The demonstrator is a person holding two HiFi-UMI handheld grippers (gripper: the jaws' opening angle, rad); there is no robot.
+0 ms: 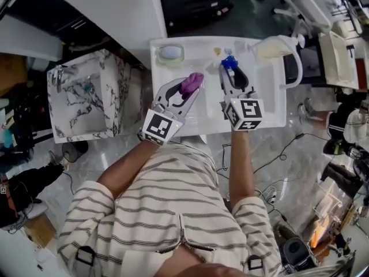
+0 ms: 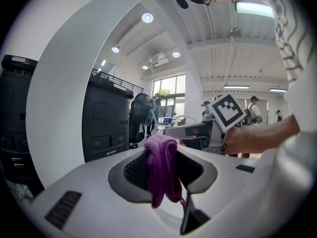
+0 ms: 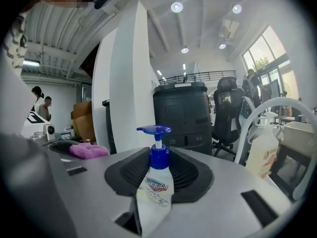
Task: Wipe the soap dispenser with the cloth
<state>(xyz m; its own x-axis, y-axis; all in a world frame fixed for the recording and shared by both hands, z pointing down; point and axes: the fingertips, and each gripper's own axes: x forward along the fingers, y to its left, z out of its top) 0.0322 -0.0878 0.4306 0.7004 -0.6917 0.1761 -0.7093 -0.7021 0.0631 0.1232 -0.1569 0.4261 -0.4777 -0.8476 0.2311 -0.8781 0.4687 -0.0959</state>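
Both grippers are held up over a white table [image 1: 271, 114]. My left gripper [image 1: 187, 91] is shut on a purple cloth [image 1: 191, 83], which hangs folded between its jaws [image 2: 162, 171]. My right gripper [image 1: 232, 73] is shut on a soap dispenser [image 1: 230, 63], a pale bottle with a blue pump top [image 3: 154, 182]. The bottle stands upright between the jaws. In the right gripper view the cloth [image 3: 88, 150] shows to the left of the dispenser, a short way apart from it. The right gripper's marker cube [image 2: 227, 111] is seen from the left gripper view.
On the table's far side stand a small tub with a pale lid [image 1: 170, 53] and a large white jug [image 1: 277, 46]. A marbled basin [image 1: 86, 97] sits left of the table. Cables cross the floor at the right [image 1: 288, 149]. Black cabinets [image 3: 183, 115] and office chairs lie beyond.
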